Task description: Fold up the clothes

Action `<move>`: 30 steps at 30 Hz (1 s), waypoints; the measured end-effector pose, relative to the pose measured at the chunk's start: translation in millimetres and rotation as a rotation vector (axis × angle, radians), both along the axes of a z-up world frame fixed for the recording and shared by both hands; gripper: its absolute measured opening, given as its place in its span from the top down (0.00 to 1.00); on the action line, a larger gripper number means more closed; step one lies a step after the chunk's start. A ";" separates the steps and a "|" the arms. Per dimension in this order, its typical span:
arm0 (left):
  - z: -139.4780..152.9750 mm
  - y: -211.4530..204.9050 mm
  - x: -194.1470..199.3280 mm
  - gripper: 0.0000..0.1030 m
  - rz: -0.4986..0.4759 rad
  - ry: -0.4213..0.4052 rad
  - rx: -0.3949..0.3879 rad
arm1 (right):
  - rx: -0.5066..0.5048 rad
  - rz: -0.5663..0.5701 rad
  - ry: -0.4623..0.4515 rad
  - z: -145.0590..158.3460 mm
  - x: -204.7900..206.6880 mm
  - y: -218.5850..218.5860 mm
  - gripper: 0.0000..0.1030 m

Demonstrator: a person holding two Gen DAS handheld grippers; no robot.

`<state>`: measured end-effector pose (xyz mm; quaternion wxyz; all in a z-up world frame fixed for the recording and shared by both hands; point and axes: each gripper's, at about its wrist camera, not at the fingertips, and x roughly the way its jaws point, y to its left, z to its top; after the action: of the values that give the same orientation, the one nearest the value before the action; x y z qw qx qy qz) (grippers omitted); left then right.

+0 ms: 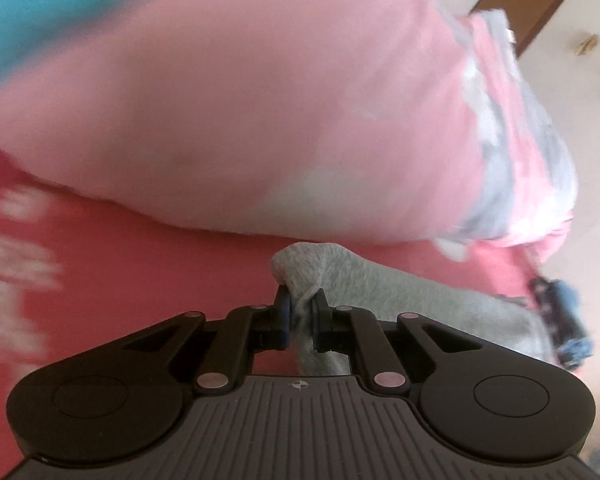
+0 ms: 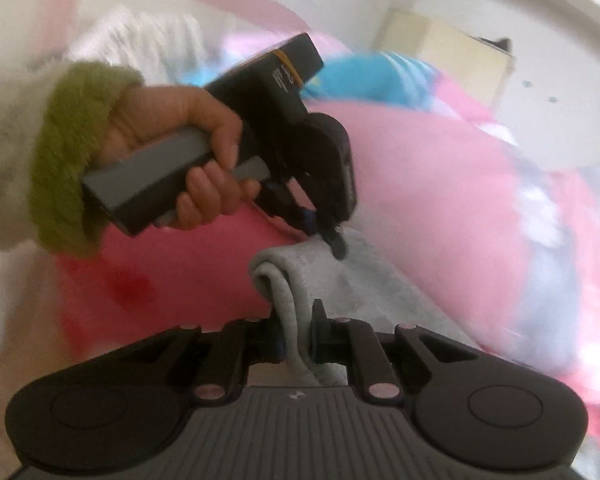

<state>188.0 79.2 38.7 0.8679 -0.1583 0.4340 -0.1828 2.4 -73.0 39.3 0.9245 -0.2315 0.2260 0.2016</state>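
- Left gripper: fingers pinching a fold of the grey garment.
- Right gripper: clamped on another bunched edge.
- Garment lies on the pink bedspread, beside a pink pillow.

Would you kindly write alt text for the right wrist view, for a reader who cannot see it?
The right gripper pinches a fold of grey cloth above a pink bed cover. Ahead, a hand in a green cuff holds the left gripper, clamped on the same cloth. The background is blurred.
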 end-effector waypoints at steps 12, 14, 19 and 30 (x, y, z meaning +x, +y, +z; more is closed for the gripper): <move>-6.5 94.7 -21.2 0.74 0.144 0.035 0.208 | 0.279 0.199 0.223 -12.4 26.4 59.8 0.58; 20.0 113.0 -36.7 0.74 0.179 -0.015 0.238 | 0.353 0.211 0.231 -3.7 14.1 50.2 0.48; 99.7 159.4 -87.8 0.63 0.307 -0.169 0.363 | 0.444 0.246 0.152 25.4 2.9 38.1 0.35; 61.2 165.4 -179.6 0.41 0.332 -0.230 0.377 | 0.535 0.153 0.175 48.5 10.5 -16.9 0.26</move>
<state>8.4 244.6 99.9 0.9437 -0.0411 0.3271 0.0295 12.9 -89.8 87.8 0.9118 0.0222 0.2255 0.3424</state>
